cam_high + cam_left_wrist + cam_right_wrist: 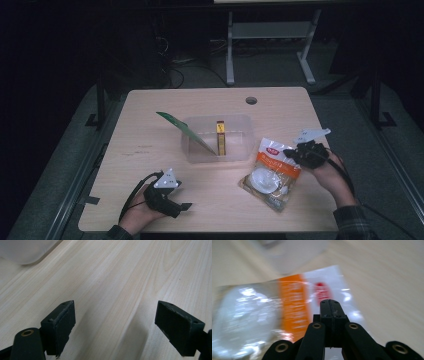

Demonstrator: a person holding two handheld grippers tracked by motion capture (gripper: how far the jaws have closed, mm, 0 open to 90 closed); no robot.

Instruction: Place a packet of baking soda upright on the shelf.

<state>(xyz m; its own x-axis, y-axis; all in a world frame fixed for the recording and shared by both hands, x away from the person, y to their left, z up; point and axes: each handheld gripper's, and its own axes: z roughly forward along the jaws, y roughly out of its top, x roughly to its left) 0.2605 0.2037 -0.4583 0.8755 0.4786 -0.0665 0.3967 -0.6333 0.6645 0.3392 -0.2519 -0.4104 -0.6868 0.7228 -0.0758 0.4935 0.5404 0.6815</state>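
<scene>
A clear plastic bag with an orange band and a white round item inside lies at the table's right front. My right gripper is at the bag's upper right edge. In the right gripper view its jaws are pressed together over the bag's clear film beside a red logo, pinching the film. My left gripper rests near the front left edge. In the left gripper view its jaws stand wide apart over bare wood, with nothing between them.
A clear plastic bin sits mid-table. A green flat packet leans on its left wall and a yellow and red stick pack stands inside. A cable hole is at the back. The bin's corner shows in the left gripper view.
</scene>
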